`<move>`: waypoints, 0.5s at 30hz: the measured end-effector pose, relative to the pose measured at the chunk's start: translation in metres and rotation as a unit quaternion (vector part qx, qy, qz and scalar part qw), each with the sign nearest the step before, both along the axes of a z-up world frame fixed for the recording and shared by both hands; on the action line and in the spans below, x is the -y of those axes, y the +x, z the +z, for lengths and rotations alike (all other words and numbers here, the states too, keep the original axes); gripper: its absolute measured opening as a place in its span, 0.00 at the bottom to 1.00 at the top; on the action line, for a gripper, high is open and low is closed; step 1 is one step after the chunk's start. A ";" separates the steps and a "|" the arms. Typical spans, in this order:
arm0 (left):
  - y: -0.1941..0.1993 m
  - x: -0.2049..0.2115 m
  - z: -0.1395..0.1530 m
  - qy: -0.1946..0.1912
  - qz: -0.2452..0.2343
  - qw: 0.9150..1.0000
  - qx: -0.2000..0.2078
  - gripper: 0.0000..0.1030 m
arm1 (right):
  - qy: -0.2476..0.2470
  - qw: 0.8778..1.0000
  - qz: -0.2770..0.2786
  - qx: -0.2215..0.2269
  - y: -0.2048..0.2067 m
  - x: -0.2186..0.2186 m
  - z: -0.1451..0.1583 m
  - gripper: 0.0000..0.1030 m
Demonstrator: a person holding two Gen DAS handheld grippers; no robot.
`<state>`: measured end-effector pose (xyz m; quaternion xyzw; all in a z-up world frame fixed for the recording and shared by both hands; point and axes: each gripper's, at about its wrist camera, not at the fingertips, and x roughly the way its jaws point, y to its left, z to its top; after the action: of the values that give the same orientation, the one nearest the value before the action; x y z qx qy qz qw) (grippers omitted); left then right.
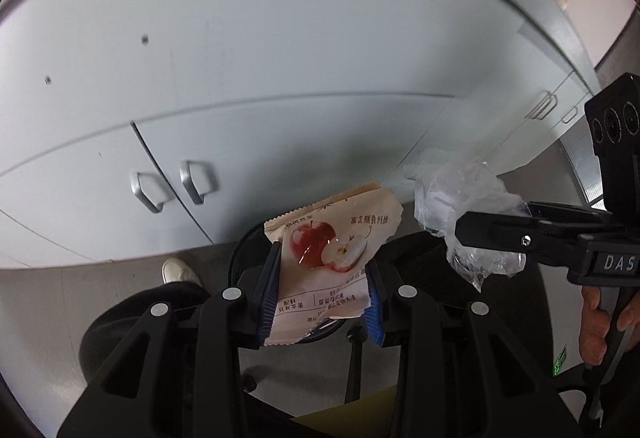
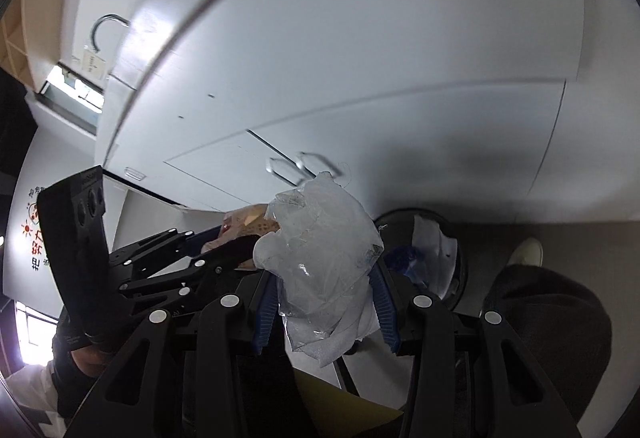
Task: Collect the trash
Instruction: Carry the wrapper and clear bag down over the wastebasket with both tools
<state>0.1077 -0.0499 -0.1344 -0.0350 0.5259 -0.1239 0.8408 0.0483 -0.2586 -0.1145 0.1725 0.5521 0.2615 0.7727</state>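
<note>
In the left wrist view, a person's dark trouser leg (image 1: 132,318) and pale shoe (image 1: 178,272) are showing at about eight o'clock, on the grey floor (image 1: 52,302). White cabinet doors (image 1: 240,77) with paired metal handles (image 1: 176,185) are filling the upper half. At centre, toward six o'clock, the left tongs (image 1: 324,302) are standing partly open, their blue pads pressing both edges of a snack wrapper (image 1: 332,258) printed with a red apple; the wrapper is sticking up between the fingers, above the dark rim of a round bin (image 1: 240,250). At three o'clock the right tongs (image 1: 476,226) are reaching in from the side, gripping a crumpled clear plastic bag (image 1: 456,197), with a hand (image 1: 600,326) on their grip at four o'clock.

In the right wrist view, the left tongs (image 2: 236,246) are coming in from nine o'clock, and the wrapper (image 2: 248,222) is peeking out behind the bag. At centre, the right tongs (image 2: 324,302) are likewise part open, clamping the clear plastic bag (image 2: 320,258) between their blue pads. Just past it, at about three o'clock, the bin (image 2: 460,270) is sitting on the floor with white and blue rubbish (image 2: 428,250) inside. The trouser leg (image 2: 548,322) and shoe (image 2: 528,252) are lying at four o'clock.
</note>
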 end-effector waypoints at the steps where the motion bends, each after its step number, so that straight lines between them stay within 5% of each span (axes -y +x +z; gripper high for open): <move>1: 0.004 -0.001 -0.009 0.001 0.003 1.000 -0.010 0.35 | -0.001 1.000 0.000 -0.006 0.001 0.000 -0.007 0.45; 15: 0.044 0.007 -0.155 0.020 0.017 0.987 -0.157 0.36 | -0.045 0.990 -0.012 -0.135 0.035 -0.019 -0.134 0.45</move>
<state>0.1518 -0.0570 -0.2891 -0.0462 0.6534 -0.0917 0.7500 0.0835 -0.2395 -0.2490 0.1780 0.6607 0.2014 0.7009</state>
